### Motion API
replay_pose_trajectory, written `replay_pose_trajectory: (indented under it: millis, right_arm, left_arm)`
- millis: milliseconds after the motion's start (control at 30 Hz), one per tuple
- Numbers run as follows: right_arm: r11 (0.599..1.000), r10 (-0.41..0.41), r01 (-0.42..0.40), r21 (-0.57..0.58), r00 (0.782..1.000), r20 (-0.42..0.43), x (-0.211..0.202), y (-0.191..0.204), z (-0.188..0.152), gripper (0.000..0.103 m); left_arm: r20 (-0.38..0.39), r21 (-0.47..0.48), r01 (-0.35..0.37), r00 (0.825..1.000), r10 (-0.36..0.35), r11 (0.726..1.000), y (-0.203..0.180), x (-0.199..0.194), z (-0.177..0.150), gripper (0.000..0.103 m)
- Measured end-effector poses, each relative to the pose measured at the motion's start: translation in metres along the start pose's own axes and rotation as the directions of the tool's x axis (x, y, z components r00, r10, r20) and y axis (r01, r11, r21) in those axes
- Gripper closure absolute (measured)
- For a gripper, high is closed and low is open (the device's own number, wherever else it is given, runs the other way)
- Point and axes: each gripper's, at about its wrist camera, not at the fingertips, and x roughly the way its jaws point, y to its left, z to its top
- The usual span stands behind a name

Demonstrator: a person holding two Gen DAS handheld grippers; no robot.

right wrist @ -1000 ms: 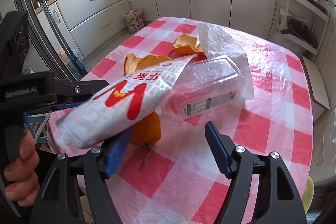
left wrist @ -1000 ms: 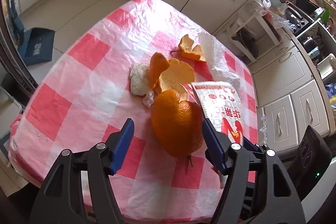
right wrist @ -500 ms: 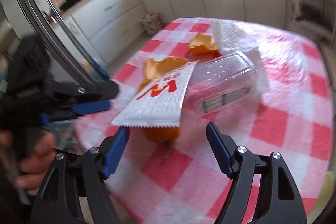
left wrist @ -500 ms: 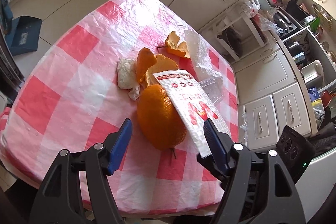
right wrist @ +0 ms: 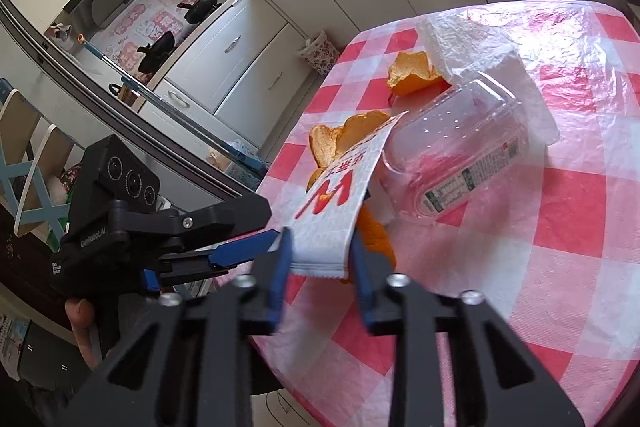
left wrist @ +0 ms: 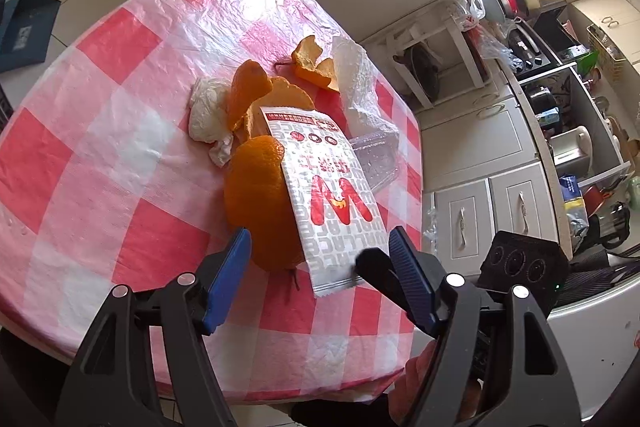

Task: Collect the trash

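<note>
- Wrapper (right wrist: 340, 203) (white, red "W" print) sits edgewise between the right gripper (right wrist: 320, 263) pads; its jaws have just been closing, now narrow on the wrapper's near end, whose sides meet both pads.
- Left gripper (left wrist: 320, 259) wide open, nothing gripped; big orange peel (left wrist: 260, 203) and the wrapper's near end lie between its blue pads, not touched.
- Wrapper's far end leans over the peel pile, near the clear plastic container (right wrist: 456, 155).
- More peel (left wrist: 316, 65) farther back, beside a crumpled white bag (right wrist: 480, 55); tissue wad (left wrist: 208, 115) to the left of the peels.
- Everything on a red-white checked tablecloth (left wrist: 120, 155).
- Person's hand (right wrist: 84, 323) shows under the left gripper (partly hidden).
</note>
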Motion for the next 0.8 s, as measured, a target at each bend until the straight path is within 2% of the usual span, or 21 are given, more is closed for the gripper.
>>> replay_pose_trajectory:
  millis: [133,267,433,500,533,567,633,667,733,800]
  right_arm:
    - [0.998,0.051,-0.051,-0.029,0.999,-0.011,0.001,0.01,-0.002,0.096]
    - [0.988,0.127,-0.131,-0.085,0.991,-0.043,0.003,0.027,-0.004,0.097]
    - [0.967,0.122,-0.142,-0.214,0.987,-0.107,0.013,0.056,-0.012,0.098]
    - [0.962,0.13,-0.155,-0.226,0.984,-0.122,0.017,0.061,-0.013,0.097]
    - [0.96,0.131,-0.159,-0.23,0.983,-0.132,0.018,0.062,-0.014,0.096]
    - [0.96,0.129,-0.16,-0.23,0.981,-0.142,0.019,0.062,-0.014,0.092]
    - [0.962,0.131,-0.158,-0.222,0.982,-0.133,0.015,0.06,-0.011,0.037]
    - [0.963,0.12,-0.141,-0.228,0.987,-0.104,0.011,0.06,-0.01,0.033]
    - [0.968,0.091,-0.106,-0.228,0.993,-0.074,0.005,0.055,-0.006,0.033]
    - [0.978,0.012,-0.021,-0.209,0.999,-0.043,0.004,0.047,-0.001,0.033]
  left_arm:
    - [-0.011,-0.008,0.026,1.0,-0.026,1.0,0.003,-0.001,0.002,0.034]
    - [-0.036,-0.017,0.072,0.997,-0.072,0.997,0.006,0.0,0.004,0.032]
    - [-0.053,0.023,0.103,0.993,-0.102,0.994,0.0,-0.002,0.004,0.032]
    - [-0.047,0.039,0.093,0.995,-0.091,0.995,-0.001,-0.004,0.003,0.038]
    - [-0.041,0.047,0.074,0.997,-0.072,0.996,-0.001,-0.006,0.004,0.051]
    - [-0.039,0.049,0.055,0.998,-0.053,0.997,0.001,-0.007,0.005,0.06]
    - [-0.022,0.027,0.009,1.0,-0.009,1.0,0.011,-0.01,0.009,0.082]
    - [-0.009,0.009,-0.013,1.0,0.013,1.0,0.018,-0.014,0.011,0.088]
    - [0.018,-0.017,-0.041,0.999,0.041,0.999,0.03,-0.022,0.016,0.093]
    - [0.05,-0.026,-0.065,0.997,0.066,0.998,0.037,-0.032,0.019,0.096]
